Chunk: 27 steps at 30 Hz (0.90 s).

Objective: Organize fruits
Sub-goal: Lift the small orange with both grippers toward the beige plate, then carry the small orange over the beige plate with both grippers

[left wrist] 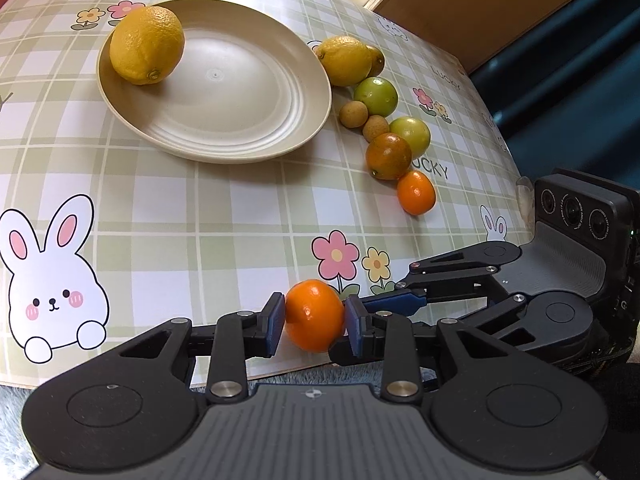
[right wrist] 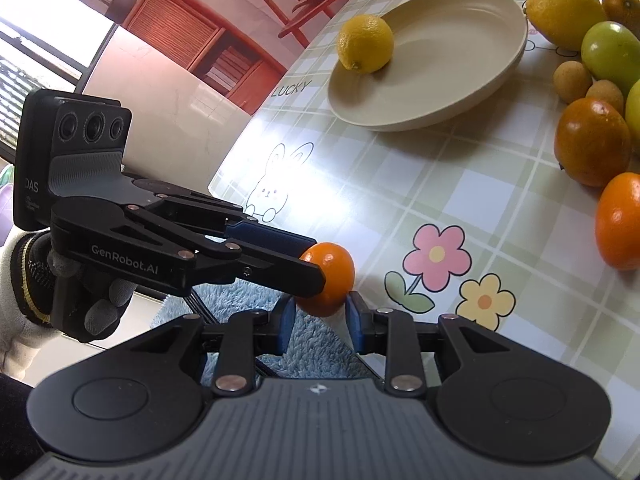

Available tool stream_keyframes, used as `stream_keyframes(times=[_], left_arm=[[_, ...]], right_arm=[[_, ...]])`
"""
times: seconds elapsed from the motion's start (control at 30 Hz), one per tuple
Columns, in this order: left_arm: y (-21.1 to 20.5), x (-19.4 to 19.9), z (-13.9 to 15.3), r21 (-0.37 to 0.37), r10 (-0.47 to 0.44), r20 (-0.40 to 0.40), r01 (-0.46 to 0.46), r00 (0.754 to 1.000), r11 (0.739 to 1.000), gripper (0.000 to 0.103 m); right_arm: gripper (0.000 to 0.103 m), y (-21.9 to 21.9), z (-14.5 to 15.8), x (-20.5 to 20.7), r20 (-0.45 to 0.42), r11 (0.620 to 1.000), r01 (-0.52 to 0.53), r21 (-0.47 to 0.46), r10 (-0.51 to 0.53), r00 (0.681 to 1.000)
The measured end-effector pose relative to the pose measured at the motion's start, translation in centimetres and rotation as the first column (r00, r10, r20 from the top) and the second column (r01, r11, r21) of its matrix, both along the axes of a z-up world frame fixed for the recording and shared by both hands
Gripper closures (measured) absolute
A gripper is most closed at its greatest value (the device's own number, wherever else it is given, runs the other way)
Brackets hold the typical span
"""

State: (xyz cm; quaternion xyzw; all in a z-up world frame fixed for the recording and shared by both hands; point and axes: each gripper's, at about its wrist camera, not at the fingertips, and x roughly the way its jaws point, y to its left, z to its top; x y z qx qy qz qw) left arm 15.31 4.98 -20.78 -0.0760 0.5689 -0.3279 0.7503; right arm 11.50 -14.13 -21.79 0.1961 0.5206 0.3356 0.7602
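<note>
A small orange [left wrist: 314, 316] hangs just above the table's near edge, with both grippers closed on it. My left gripper [left wrist: 314, 320] presses its blue pads on the fruit's two sides. In the right wrist view my right gripper [right wrist: 320, 320] pinches the lower part of the same orange [right wrist: 328, 276], while the left gripper [right wrist: 316, 264] reaches in from the left. A beige plate [left wrist: 240, 156] lies further back with one lemon [left wrist: 147, 44] on its left side. A second lemon [left wrist: 346, 60] lies on the cloth right of the plate.
Right of the plate runs a row of loose fruit: green fruits [left wrist: 376, 96], small brown longans [left wrist: 353, 114], a dark orange [left wrist: 388, 156] and a bright orange [left wrist: 416, 192]. Below the checked tablecloth's edge lies a fluffy blue rug [right wrist: 312, 344]. A gloved hand [right wrist: 100, 304] holds the left gripper.
</note>
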Motion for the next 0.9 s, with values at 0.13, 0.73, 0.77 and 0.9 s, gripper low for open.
stream_keyframes(times=[0.13, 0.73, 0.77, 0.9], left_arm=[[-1.0, 0.8, -0.2, 0.002, 0.0, 0.006, 0.0, 1.0, 1.0, 0.068], [-1.0, 0.5, -0.7, -0.023, 0.022, 0.035, -0.021, 0.999, 1.0, 0.067], [-1.0, 0.4, -0.5, -0.026, 0.027, 0.044, -0.026, 0.999, 0.999, 0.067], [-0.9, 1.0, 0.6, -0.07, 0.063, 0.08, -0.057, 0.995, 0.996, 0.067]], right_arm=[[0.073, -0.3, 0.3, -0.1, 0.036, 0.998, 0.046, -0.041, -0.045, 0.998], [0.061, 2.7, 1.1, 0.3, 0.191, 0.966, -0.01, -0.259, 0.062, 0.98], [0.061, 2.7, 1.2, 0.2, 0.193, 0.965, -0.012, -0.262, 0.065, 0.979], [0.062, 2.5, 2.0, 0.0, 0.241, 0.962, 0.01, -0.271, 0.058, 0.969]])
